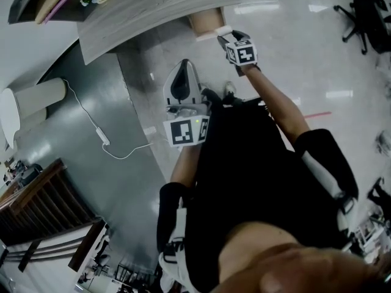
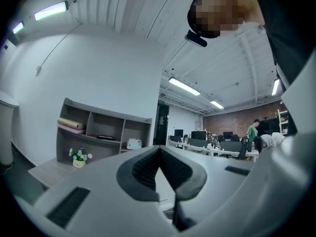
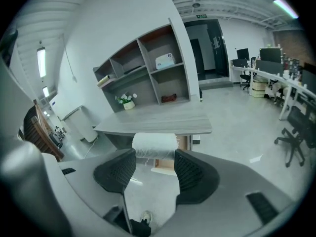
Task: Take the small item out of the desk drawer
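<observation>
"Since the right gripper has the white roll clamped between its jaws, would you call the item out of the drawer?"

"I'd judge so. The roll sits up in the air, well apart from the desk, and the wooden drawer shows beneath the desktop, looking pulled out. What's left is carrying the roll clear."

"How secure is that hold?"

"Only the jaw tips are on it, one at each side, and most of the roll sticks out beyond them. It looks soft, like wrapped cloth or paper, so it will likely give under pressure. A steady, moderate squeeze seems best: too hard flattens it, too loose lets it slide out forward."

"And the left gripper?"

"Jaws pressed together with nothing between them, aimed up toward the ceiling and the far shelf, doing no work."

"Any risk?"

"Tipping the right gripper nose-down over the bare floor. Holding it level, moving slowly and avoiding the desk edge would be my advice. The free left one could push the drawer closed afterwards, if wanted."
</observation>
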Demonstrator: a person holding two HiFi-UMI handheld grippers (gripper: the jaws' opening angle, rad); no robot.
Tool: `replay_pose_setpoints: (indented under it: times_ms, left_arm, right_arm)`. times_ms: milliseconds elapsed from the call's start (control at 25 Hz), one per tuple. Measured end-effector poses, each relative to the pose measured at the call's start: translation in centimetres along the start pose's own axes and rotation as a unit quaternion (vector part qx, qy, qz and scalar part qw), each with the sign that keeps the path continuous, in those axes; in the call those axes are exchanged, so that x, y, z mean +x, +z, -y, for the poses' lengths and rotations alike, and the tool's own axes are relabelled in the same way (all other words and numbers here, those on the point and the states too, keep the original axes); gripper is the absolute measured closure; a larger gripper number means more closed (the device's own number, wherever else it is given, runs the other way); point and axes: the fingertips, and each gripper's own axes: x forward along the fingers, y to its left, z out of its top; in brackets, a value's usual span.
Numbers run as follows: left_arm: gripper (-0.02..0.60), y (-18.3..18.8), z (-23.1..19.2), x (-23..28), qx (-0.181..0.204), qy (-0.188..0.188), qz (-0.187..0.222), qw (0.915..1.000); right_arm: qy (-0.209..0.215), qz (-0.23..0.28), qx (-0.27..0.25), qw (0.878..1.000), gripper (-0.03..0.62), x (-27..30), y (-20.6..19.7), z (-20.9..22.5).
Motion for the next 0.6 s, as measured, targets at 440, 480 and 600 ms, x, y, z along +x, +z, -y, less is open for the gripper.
replay_pose_setpoints:
  times_ms: [440,480,600]
  left_arm:
    - [0.589,1.1,-1.8,-1.7,0.003,-0.008,0.011,0.9999]
    - [0.589,1.3,-2.0,-1.8,0.006,-0.010,0.015,0.9998]
    - [0.589,2.0,-2.8,-2.4,0.001,-0.011,0.025,0.9996]
  right_arm:
    - [0.031,0.094,0.005,0.995,0.349,-7.7,4.9,-3.8]
    - [0.032,0.104,0.005,0.994,0.349,-8.4,5.5,-4.2]
    - [0.033,0.132,0.003,0.991,0.349,-10.8,6.9,-5.8]
